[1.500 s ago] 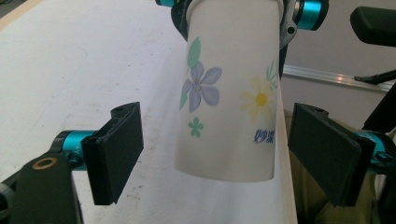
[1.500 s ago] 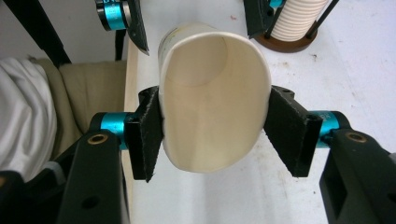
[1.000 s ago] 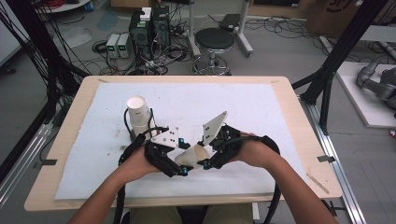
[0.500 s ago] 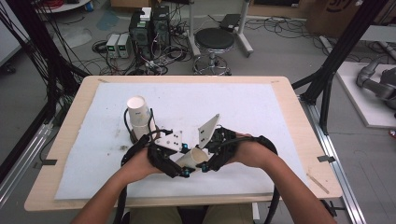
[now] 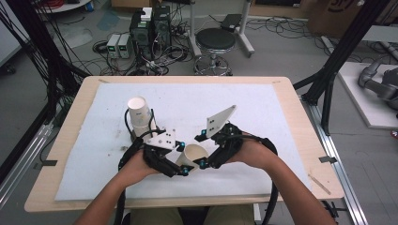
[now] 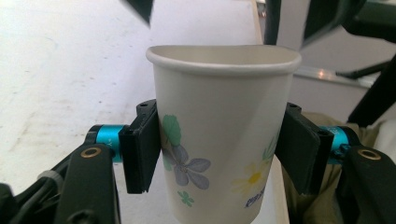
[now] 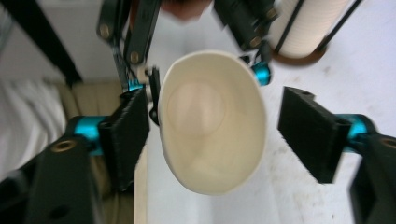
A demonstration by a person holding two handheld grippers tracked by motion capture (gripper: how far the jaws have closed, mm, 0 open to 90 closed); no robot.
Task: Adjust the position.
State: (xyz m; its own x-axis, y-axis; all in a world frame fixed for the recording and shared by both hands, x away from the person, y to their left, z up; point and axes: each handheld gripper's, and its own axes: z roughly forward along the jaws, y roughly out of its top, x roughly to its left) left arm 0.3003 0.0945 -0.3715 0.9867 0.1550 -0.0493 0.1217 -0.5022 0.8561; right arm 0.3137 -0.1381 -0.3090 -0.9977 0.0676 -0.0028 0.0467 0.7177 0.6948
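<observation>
While the person's two hands meet over the near middle of the white-covered wooden tabletop, a white paper cup printed with flowers sits between the two tools, lifted off the cover and tipped so its mouth faces up and toward the right hand. The left hand-held gripper is clenched on that cup: in the left gripper view its black pads press the cup's wall from both sides, low on the body, and the rim is squeezed out of round into a flattened oval. One pad sits right at the green and purple flower, the other beside a yellow one.

The right hand-held gripper stands at the cup's right side with its jaws released. They have just been opening, and the cup lies between them without being pressed. In the right gripper view the pads stand to either side of the cup's open mouth; the left pad is just beside the rim, the right pad clearly apart from it. That view looks straight down into the bare cream inside of the cup, with the left tool's blue fittings and black links beyond it.

Up and to the left of the held cup, well within the cover, a tall stack of white paper cups stands upright in a black wire holder, just beyond the left hand. The right hand lies to the right of the held cup.
</observation>
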